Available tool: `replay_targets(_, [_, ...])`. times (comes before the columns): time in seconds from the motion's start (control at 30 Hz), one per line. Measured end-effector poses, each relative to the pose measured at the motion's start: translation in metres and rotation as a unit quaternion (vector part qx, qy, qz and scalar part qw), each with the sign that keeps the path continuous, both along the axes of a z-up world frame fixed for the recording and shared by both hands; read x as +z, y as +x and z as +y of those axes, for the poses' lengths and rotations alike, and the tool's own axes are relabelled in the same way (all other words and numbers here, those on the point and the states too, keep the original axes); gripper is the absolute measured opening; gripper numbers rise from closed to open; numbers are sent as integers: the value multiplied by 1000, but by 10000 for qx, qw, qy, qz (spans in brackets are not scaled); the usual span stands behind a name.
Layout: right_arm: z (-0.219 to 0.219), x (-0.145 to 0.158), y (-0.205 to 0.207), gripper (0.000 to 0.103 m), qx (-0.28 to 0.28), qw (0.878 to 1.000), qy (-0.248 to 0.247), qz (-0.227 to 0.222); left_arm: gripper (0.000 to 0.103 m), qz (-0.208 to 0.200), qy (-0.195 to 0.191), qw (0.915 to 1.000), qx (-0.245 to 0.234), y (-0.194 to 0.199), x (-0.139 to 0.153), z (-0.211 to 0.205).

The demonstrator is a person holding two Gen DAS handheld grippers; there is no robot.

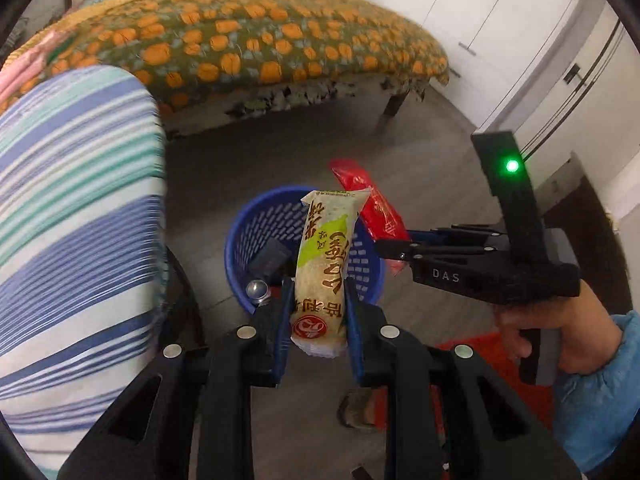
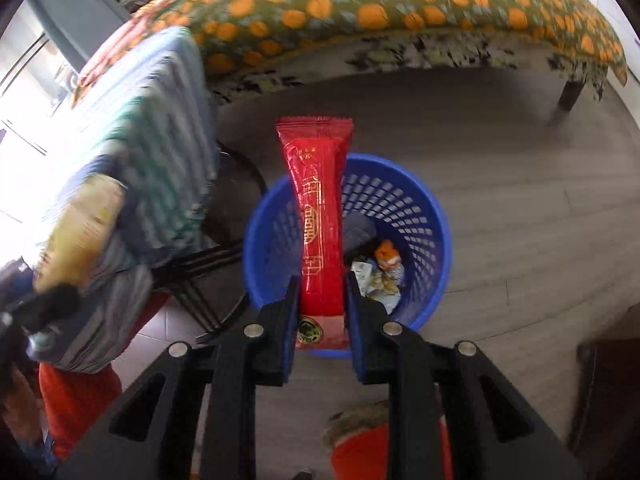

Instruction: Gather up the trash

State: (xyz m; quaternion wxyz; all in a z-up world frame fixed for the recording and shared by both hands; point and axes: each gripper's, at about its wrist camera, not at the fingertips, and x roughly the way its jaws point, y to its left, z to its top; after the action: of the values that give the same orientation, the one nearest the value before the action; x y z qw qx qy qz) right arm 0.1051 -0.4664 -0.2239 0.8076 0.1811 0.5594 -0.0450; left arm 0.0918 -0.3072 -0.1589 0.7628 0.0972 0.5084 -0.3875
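Two pieces of trash, both held above a round blue plastic lattice-walled waste basket point(image 2: 416, 216) standing on the grey wood-look floor point(image 2: 520, 208). First: a long cream-and-green snack wrapper w/ brown lettering point(image 1: 324, 264), clenched in the left gripper point(image 1: 318, 300), blue pads pressing both its sides near the lower end, wrapper sticking up & forward in front of the basket opening. Second: a long glossy red foil wrapper w/ gold print point(image 2: 320, 232), clenched the same way in the right gripper point(image 2: 322, 300), lower end between the pads, rest hanging over the basket's near rim.

Basket interior, right wrist view: crumpled wrappers point(image 2: 380, 276) at the bottom, incl. an orange scrap & pale foil bits.

Left wrist view also shows the right gripper from the side, red wrapper poking out front, a hand point(image 1: 552, 332) in a light blue sleeve point(image 1: 600, 384) on the grip.

Beside the basket, a blue/teal/white striped cloth point(image 1: 76, 220) draped over something w/ a dark metal frame. Behind, a bed w/ olive cover patterned in orange shapes point(image 1: 248, 36). White cabinet doors point(image 1: 500, 12) at far right.
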Motion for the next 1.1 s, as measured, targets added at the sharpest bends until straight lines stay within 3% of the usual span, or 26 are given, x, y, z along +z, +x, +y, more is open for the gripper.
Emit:
replay_targets(0.23, [-44,-50,15,24,-180,9995,257,46,25,415,279,9987,122,42,-76,-59])
replay_targets(0.27, [-50,-58,17,28,-268,9992,281,16,28,410,301,9986,124,46,-84,-65])
replay_targets(0.33, [-60,-69,18,57,-444,9983,384,-24,40,287,430,9985,179,51,-94,-72])
replay_targets(0.4, [-70,-74,15,64,-653,9969,439,-61,60,168,456,9986,225,51,-96,-70])
replay_targets(0.47, [-75,-72,8,66,-807,9956,459,-94,69,-2,343,9990,274,47,-93,-63])
replay_targets(0.53, [-80,-67,2,81,-972,9944,387,-136,77,-222,264,9987,371,37,-83,-54])
replay_targets(0.6, [-83,-53,-9,86,-1145,9929,204,-243,88,-409,164,9981,432,30,-71,-50])
replay_targets(0.73, [-81,-18,-30,93,-1334,9899,76,-469,97,-982,-204,9940,442,0,-33,-31])
replay_targets(0.9, [-60,38,-66,96,-1496,9829,-89,-1069,98,-1493,-410,9867,491,-35,5,-6])
replay_targets(1.03, [-27,86,-102,98,-1511,9699,-689,-1780,98,-1979,-178,9788,486,-57,17,-3])
replay_targets(1.1, [-16,99,-110,98,-1514,9657,-945,-1883,98,-2067,-202,9769,500,-64,21,2])
